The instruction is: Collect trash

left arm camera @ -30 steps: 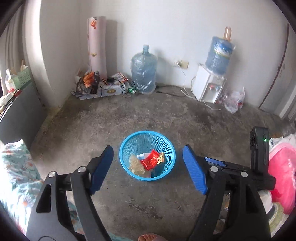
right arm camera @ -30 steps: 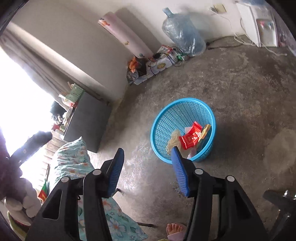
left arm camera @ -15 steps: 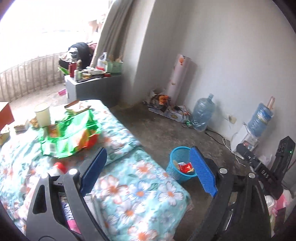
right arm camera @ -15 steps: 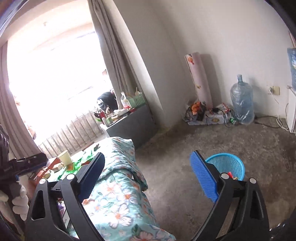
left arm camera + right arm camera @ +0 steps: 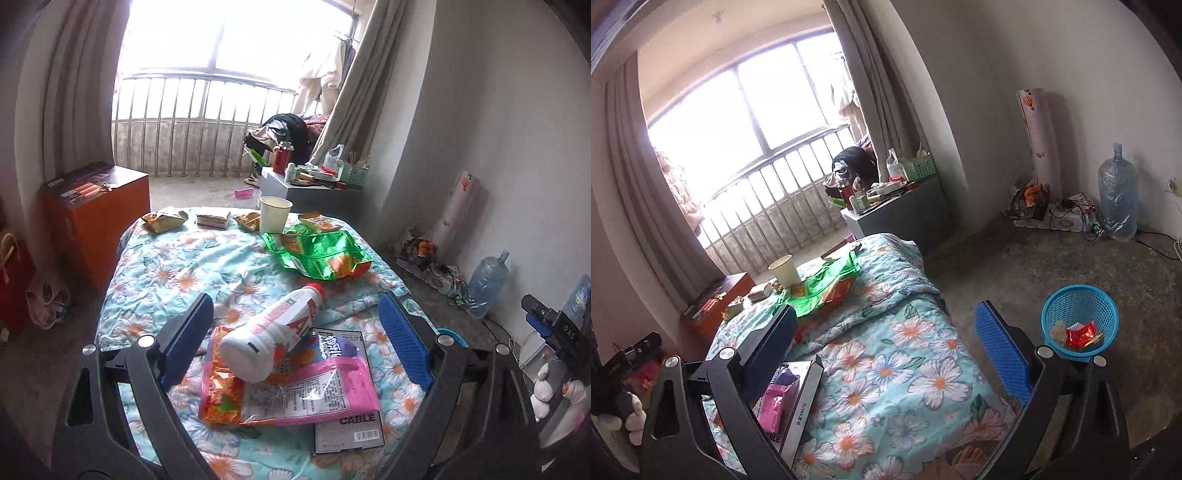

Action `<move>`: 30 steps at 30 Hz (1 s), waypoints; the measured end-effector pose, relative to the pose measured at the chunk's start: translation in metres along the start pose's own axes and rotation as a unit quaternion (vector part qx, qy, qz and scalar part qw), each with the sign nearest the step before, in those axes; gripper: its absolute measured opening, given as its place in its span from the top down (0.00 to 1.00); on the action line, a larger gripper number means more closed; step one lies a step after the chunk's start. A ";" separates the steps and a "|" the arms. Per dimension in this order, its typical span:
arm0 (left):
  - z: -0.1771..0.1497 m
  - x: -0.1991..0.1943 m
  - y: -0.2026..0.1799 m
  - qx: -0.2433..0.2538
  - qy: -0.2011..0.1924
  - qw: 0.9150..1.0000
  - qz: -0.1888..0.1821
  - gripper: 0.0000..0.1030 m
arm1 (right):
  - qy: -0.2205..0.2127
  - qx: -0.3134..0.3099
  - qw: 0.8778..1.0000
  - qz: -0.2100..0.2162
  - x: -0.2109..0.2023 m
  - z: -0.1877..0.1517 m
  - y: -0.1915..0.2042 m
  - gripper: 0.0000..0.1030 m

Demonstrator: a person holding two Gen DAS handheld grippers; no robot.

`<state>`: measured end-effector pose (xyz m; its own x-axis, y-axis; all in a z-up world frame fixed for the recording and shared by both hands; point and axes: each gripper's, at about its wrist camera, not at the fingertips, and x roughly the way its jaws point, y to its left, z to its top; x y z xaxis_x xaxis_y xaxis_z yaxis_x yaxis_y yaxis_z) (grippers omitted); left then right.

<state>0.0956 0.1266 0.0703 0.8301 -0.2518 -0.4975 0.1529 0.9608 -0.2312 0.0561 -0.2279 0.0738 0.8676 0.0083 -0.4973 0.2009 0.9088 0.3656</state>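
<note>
While both grippers hover over the flowered quilt (image 5: 192, 266), nothing sits clamped in either; the left gripper (image 5: 295, 347) has its blue pads spread wide, having just been opening, and the white bottle (image 5: 275, 334) lies below the gap between them without either pad touching it; the right gripper (image 5: 886, 345) likewise stands wide apart after just opening, with only quilt (image 5: 905, 354) seen through the gap. That bottle lies on its side, its long axis running from the flat white base, nearest the left wrist camera, up and to the right toward its red cap, which points at the green snack bag (image 5: 319, 254); its base rests on a pink and orange wrapper (image 5: 295, 395), which itself overlaps a flat black-edged package (image 5: 349, 432) printed CABLE. Farther along the quilt the green bag lies flat; beyond it a paper cup (image 5: 274, 214) stands upright among several small snack packets (image 5: 164, 220). In the right wrist view a blue basket (image 5: 1079, 319) stands on the concrete floor well apart from the bed, to the right of the right pad, holding a red wrapper (image 5: 1080, 334) and some pale scraps; bare toes (image 5: 969, 456) show at the bottom edge.
</note>
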 end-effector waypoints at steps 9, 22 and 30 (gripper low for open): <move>-0.017 0.004 0.053 -0.051 0.024 0.998 0.023 0.16 | 0.087 0.017 0.996 0.028 0.036 -0.016 0.018 0.09; -0.028 0.045 0.055 -0.026 0.070 0.997 0.005 0.16 | 0.193 0.048 0.979 0.049 0.106 -0.041 0.021 0.09; -0.031 0.067 0.053 -0.024 0.093 0.995 -0.003 0.16 | 0.237 0.061 0.967 0.075 0.139 -0.049 0.026 0.09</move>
<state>0.1424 0.1572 -0.0009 0.7152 -0.2796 -0.6405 0.1289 0.9535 -0.2723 0.1592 -0.1825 -0.0243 0.5903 0.3521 -0.7263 0.1668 0.8272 0.5366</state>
